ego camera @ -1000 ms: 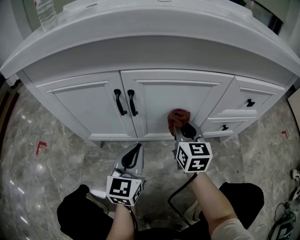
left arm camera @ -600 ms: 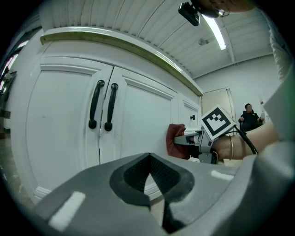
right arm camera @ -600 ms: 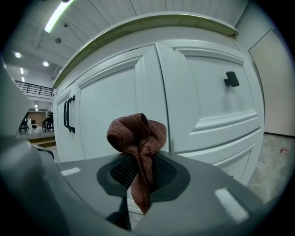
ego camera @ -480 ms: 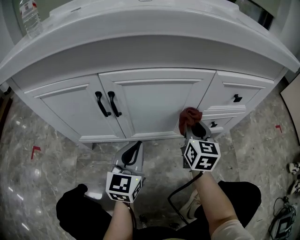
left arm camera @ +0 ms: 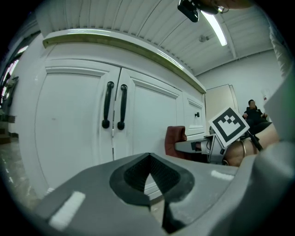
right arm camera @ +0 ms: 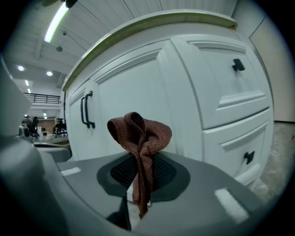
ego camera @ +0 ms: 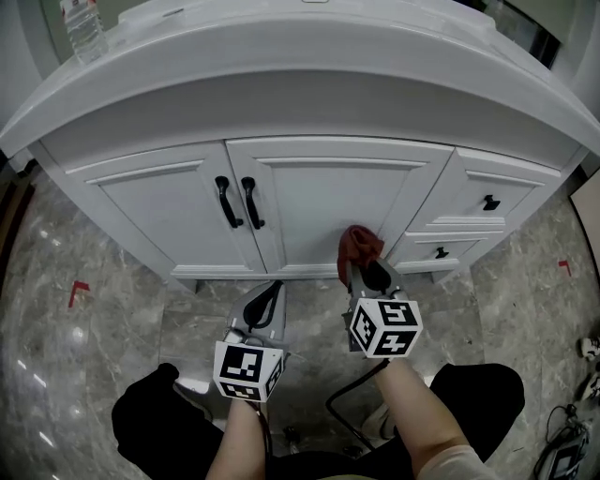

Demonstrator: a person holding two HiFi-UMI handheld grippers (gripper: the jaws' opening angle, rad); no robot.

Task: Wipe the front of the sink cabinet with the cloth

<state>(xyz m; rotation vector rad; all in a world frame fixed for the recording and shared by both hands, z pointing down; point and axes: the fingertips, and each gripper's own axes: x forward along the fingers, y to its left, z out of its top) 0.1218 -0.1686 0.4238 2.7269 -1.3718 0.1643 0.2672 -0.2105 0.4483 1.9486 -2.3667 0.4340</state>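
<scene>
My right gripper (ego camera: 367, 274) clamps the cloth (ego camera: 358, 241) mid-frame, by the cabinet (ego camera: 328, 202) door's lower corner. I'd press it flat and sweep evenly. My left gripper (ego camera: 264, 306) is closed and empty.

Bathroom-like setting: white sink cabinet (ego camera: 309, 197), marble floor (ego camera: 112, 309)

A clear plastic bottle (ego camera: 84, 28) stands top left; red tape marks (ego camera: 80, 292) lie on the marble floor (ego camera: 66, 366).
</scene>
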